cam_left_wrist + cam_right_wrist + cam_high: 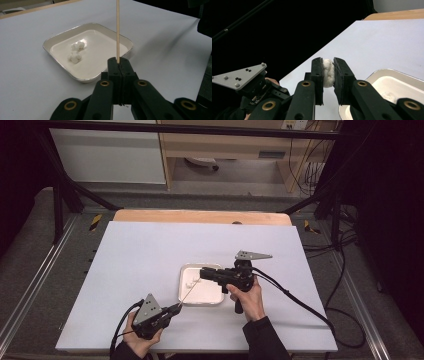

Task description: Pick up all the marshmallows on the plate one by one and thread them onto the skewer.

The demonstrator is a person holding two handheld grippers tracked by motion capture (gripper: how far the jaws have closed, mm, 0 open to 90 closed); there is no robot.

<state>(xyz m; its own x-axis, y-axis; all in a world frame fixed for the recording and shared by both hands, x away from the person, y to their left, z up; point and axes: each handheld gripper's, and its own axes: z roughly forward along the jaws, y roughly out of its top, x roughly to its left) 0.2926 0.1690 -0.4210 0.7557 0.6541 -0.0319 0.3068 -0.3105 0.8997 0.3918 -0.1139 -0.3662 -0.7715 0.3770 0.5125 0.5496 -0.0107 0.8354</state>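
A thin wooden skewer (pixel 118 30) stands up between the jaws of my left gripper (pixel 119 62), which is shut on its lower end. In the high view that left gripper (pixel 177 307) sits at the table's near left, and the skewer (pixel 190 292) slants up over the white tray (pixel 181 285). My right gripper (pixel 328 65) is shut on a white marshmallow (pixel 328 72). It hovers over the tray's upper part, its tips (pixel 202 274) close to the skewer's point. A few more marshmallows (pixel 75 57) lie in the tray (pixel 50 42).
The table wears a white cover (pixel 140 255) with a wooden edge (pixel 200 216) at the back. Black cables (pixel 295 300) trail from the grippers to the right. Dark frame posts (pixel 60 205) and floor surround the table.
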